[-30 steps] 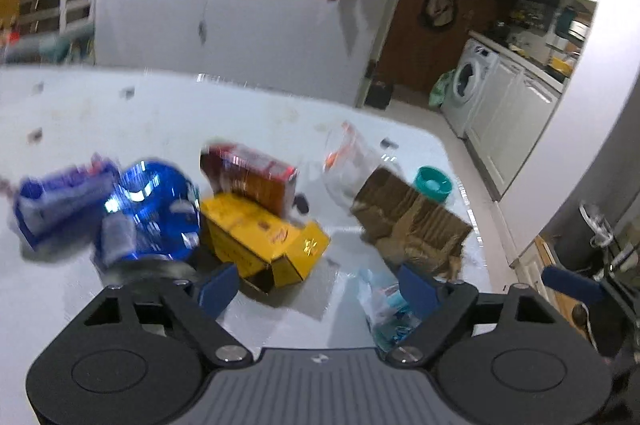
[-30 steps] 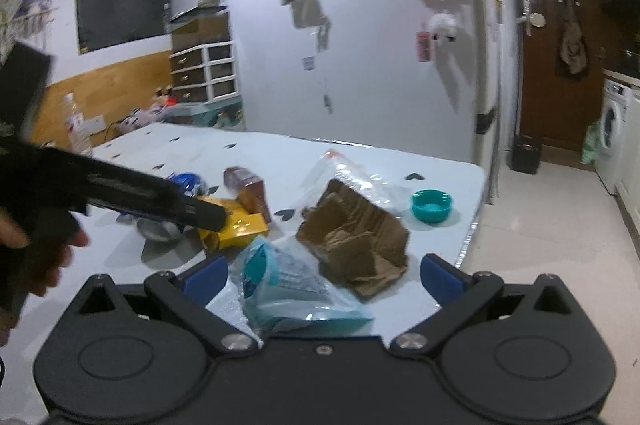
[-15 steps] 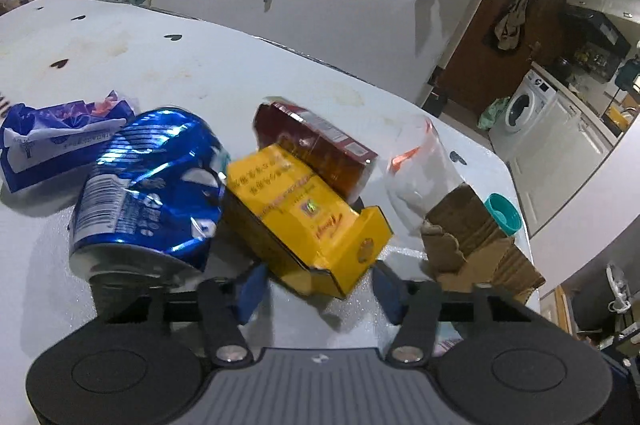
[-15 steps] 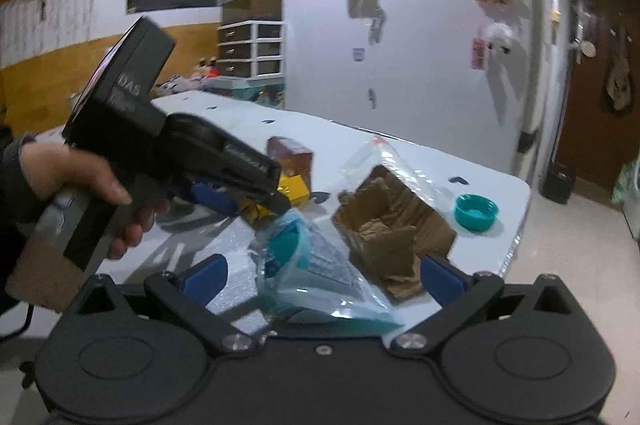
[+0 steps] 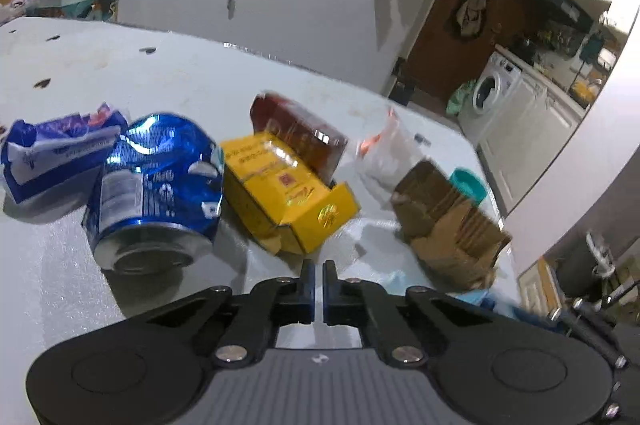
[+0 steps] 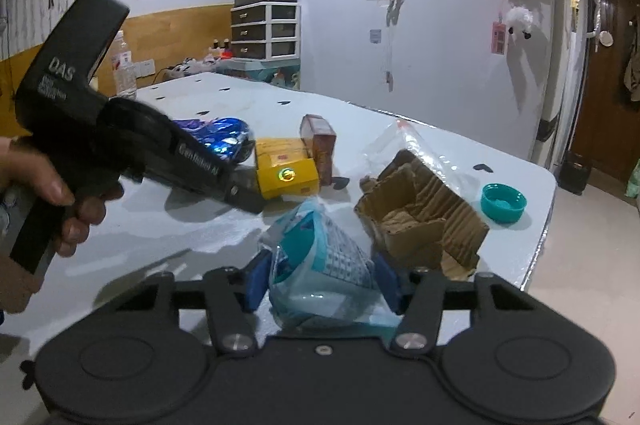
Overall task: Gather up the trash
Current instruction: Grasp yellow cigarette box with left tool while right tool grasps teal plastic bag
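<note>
My right gripper [image 6: 320, 289] fingers grasp the teal plastic wrapper [image 6: 320, 265] at the table [image 6: 200, 225] edge; left gripper [image 5: 319, 281], clenched empty, has the yellow carton [image 5: 288, 193] nearest, at 12 o'clock.

On the bench [image 5: 168, 73] before my left jaws, a crushed can [image 5: 154, 185] lies left of an open carton [image 5: 286, 191], with a wrapper [image 5: 56, 149] further left. A second box [image 5: 298, 137] sits behind the carton. Torn cardboard [image 5: 444, 221] lies to the right, a cap [image 6: 503, 203] beyond it. A plastic packet [image 6: 324, 273] sits between my right jaws.
</note>
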Tool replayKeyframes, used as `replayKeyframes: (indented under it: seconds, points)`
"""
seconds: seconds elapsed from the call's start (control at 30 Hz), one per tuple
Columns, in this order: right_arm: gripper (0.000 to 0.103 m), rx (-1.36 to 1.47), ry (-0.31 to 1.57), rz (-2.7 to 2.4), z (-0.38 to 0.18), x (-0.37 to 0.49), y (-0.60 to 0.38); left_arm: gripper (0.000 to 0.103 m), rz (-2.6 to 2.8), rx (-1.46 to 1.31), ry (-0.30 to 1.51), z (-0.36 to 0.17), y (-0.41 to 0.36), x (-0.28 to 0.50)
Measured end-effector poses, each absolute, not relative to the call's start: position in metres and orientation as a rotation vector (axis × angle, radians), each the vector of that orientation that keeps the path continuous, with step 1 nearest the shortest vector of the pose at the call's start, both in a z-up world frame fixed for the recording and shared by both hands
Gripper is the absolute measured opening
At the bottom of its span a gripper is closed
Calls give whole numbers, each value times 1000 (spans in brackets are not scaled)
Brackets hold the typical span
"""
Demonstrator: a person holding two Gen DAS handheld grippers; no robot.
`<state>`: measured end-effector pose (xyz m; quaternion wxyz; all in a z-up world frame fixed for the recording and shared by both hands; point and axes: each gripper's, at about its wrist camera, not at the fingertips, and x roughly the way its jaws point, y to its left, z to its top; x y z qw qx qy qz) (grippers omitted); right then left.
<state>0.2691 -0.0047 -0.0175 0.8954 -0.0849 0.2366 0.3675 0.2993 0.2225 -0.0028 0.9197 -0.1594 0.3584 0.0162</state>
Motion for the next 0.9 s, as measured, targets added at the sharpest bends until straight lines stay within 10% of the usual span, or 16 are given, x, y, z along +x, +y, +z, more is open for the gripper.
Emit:
replayKeyframes:
  seconds: [0.2,0.4,0.63,0.9]
  points:
    - [48,-158,488,760,-9,262,-11,74,136,-348,728,13,217,316]
    - [47,-127,483,763,-2,258,-22,91,260,-308,776,11,206,352]
    - [46,-116,488,763,-1,255,-31,95,367,-247,807,-3,201,376]
    - [46,-73,493,755,0,254,-42,69,292,-191,792,-5,204,353]
